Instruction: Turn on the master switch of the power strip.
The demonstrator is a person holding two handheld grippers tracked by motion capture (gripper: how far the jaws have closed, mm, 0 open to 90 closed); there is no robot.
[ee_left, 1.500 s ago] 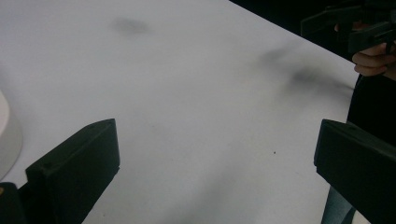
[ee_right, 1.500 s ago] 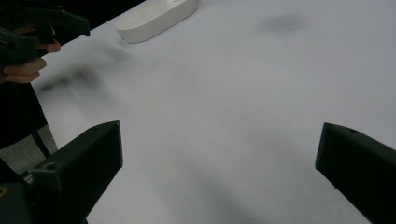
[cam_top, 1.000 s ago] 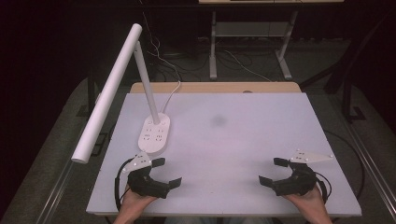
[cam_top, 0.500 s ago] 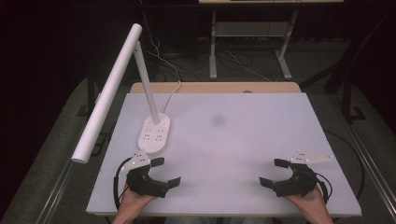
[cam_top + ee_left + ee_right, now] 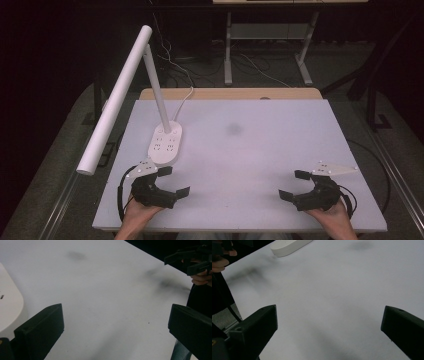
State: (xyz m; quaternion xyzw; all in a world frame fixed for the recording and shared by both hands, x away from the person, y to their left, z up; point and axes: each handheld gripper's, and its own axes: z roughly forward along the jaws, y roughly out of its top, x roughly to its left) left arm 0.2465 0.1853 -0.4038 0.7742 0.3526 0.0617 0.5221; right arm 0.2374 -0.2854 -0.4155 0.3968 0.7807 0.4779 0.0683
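Two grippers rest low on the white surface (image 5: 250, 165).
Left gripper (image 5: 173, 181) near the lamp base (image 5: 166, 145), right gripper (image 5: 294, 185) lower right; both fingers apart, holding nothing.

This looks like a lab or recording room set up for filming handwork, not a home. A plain white desk (image 5: 260, 150) stands on a dark carpeted floor (image 5: 60, 165) in dim surroundings. Beyond the fingers, at the desk's far left, a white desk lamp (image 5: 145, 100) rises from an oval base, its cord running off the far edge. Loose cables (image 5: 260, 65) trail across the floor behind, beside the metal legs of another table (image 5: 230, 50). The person holds instrumented grippers wired with cables.
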